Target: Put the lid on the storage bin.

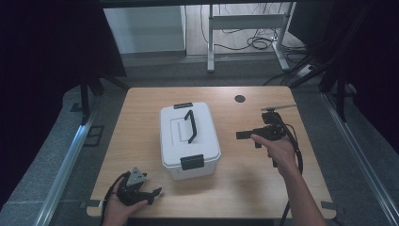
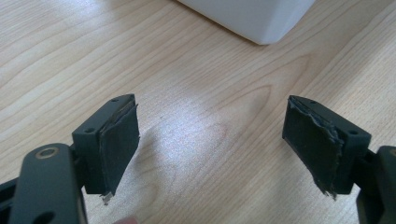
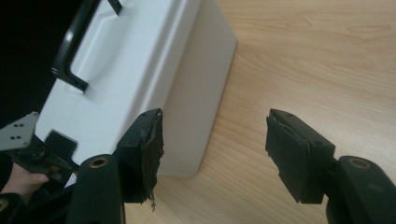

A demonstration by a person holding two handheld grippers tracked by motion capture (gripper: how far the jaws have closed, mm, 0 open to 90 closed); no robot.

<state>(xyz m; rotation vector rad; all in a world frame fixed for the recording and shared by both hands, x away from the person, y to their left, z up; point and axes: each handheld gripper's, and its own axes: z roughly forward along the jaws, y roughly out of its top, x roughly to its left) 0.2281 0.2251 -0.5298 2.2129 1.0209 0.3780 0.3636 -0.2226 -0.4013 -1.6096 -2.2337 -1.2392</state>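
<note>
Resting mid-table on the light wooden table [image 1: 244, 183] is a white plastic lidded box w/ black handle and latches [image 1: 189, 139]; left gripper [image 1: 149, 194] is held near its front-left corner, jaws spread, nothing between; right gripper [image 1: 243, 135] is held to its right, jaws likewise spread, empty.

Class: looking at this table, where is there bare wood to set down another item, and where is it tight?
Bare wood lies left of the white box, along the table's far edge, and between box and right gripper. It is tight at the near-left corner, where the left gripper sits close to the box.
</note>
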